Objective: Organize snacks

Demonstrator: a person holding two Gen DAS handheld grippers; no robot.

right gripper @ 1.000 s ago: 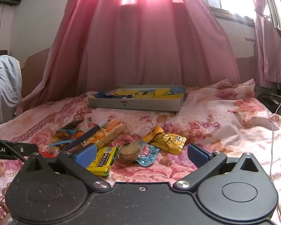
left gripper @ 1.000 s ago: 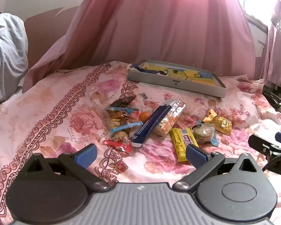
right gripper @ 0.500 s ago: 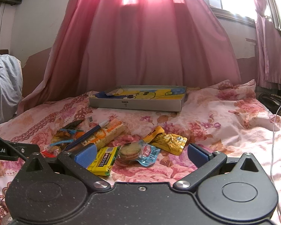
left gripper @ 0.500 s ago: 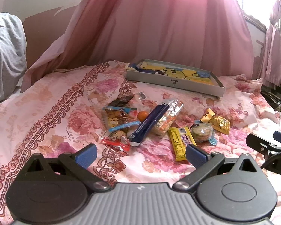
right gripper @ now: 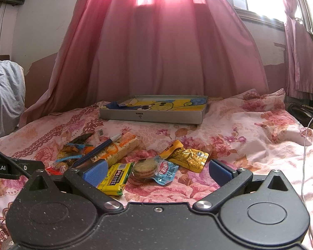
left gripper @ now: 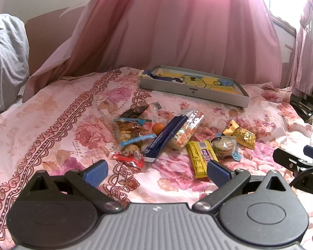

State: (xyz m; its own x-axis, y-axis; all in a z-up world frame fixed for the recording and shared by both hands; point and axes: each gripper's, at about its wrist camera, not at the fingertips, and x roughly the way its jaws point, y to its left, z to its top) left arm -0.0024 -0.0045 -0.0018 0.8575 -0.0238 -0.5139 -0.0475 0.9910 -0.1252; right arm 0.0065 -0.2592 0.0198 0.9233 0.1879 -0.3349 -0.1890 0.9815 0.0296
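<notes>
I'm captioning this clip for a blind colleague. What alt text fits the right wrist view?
The open right gripper hovers low over snack packets scattered on a floral bedsheet, nearest a yellow bar, a round cookie pack and a gold pouch. Behind them sits a shallow grey tray with a cartoon liner, before pink curtains.

Trays: one grey tray is seen.
Yellow bars: one.
Gold packets: one.
Cookie packs: one.
Blue boxes: one.
Oranges: one.
Grippers: two are counted, left gripper and right gripper.
</notes>
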